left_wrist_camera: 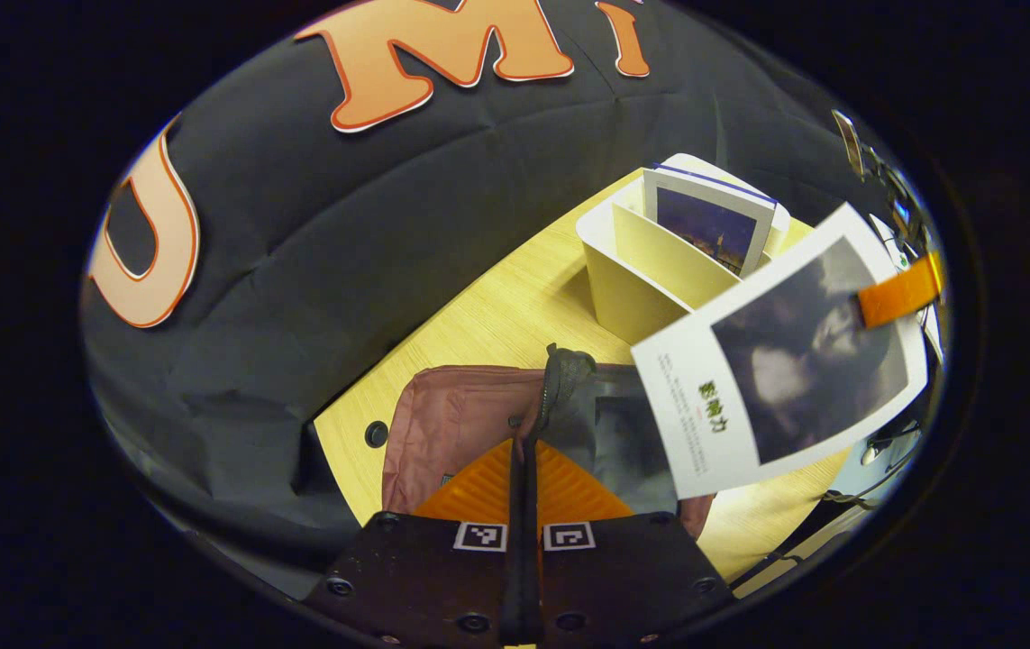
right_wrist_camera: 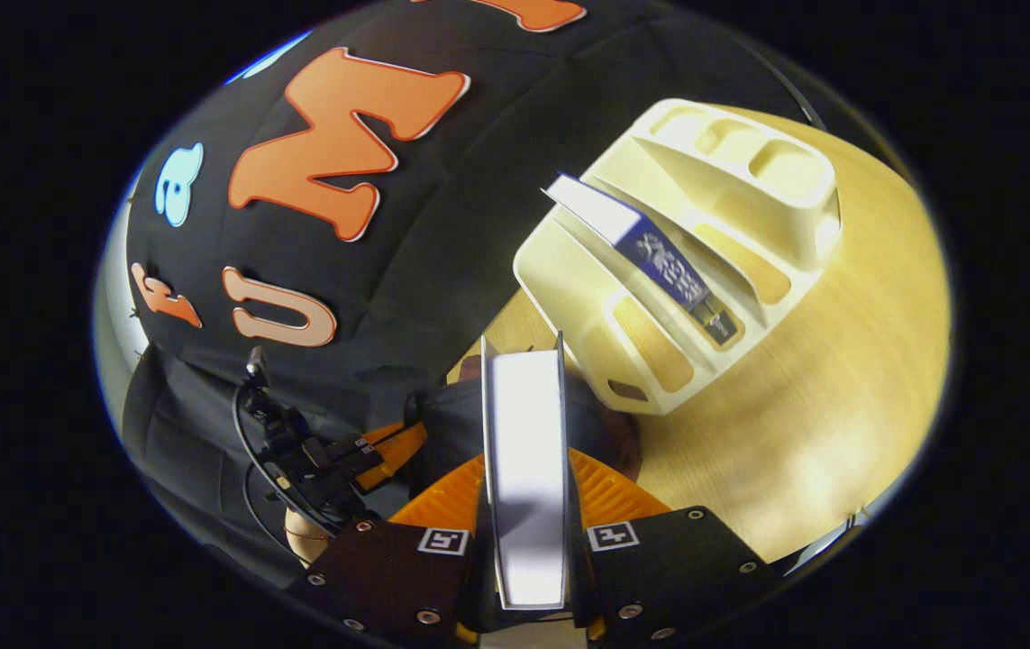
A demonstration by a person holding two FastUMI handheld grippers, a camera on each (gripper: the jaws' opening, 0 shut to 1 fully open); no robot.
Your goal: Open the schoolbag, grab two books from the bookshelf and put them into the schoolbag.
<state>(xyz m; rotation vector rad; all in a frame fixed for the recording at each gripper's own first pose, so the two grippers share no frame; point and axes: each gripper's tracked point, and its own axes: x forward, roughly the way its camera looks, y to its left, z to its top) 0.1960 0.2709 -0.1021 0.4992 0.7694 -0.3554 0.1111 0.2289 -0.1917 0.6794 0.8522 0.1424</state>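
The dusty-pink fabric schoolbag is held open by the left gripper, pinching its dark zipper edge. The white-covered book, clamped in the right gripper, is best lowered spine-first into the mouth ahead.

Right tool clamps a book edge-on — bookshelf just beyond.

Book in bookshelf behind schoolbag

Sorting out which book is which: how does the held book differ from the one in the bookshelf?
The held book hangs above the schoolbag, clamped by the right gripper; the shelf book stands upright in the bookshelf. The held book's cover picture is grey, the shelf book's dark blue. Both have white borders.
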